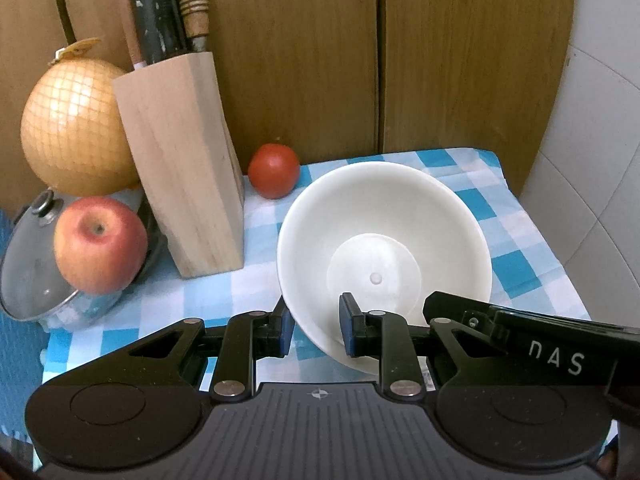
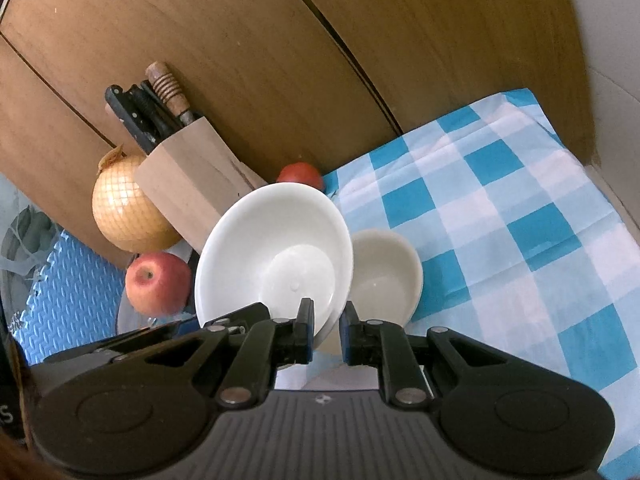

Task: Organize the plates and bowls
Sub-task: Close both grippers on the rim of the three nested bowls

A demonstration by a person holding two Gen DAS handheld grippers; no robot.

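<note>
A large white bowl is tilted above the blue checked cloth. My left gripper has one finger outside and one inside the bowl's near rim, with a visible gap to the wall. My right gripper straddles the same large white bowl at its near rim, jaws close around the wall. A smaller cream bowl rests on the cloth just right of the large one. The right gripper's body shows in the left wrist view.
A wooden knife block stands left of the bowl. A tomato lies behind it. An apple rests on a glass pot lid, with a netted pomelo behind. Wooden cabinet doors back the table.
</note>
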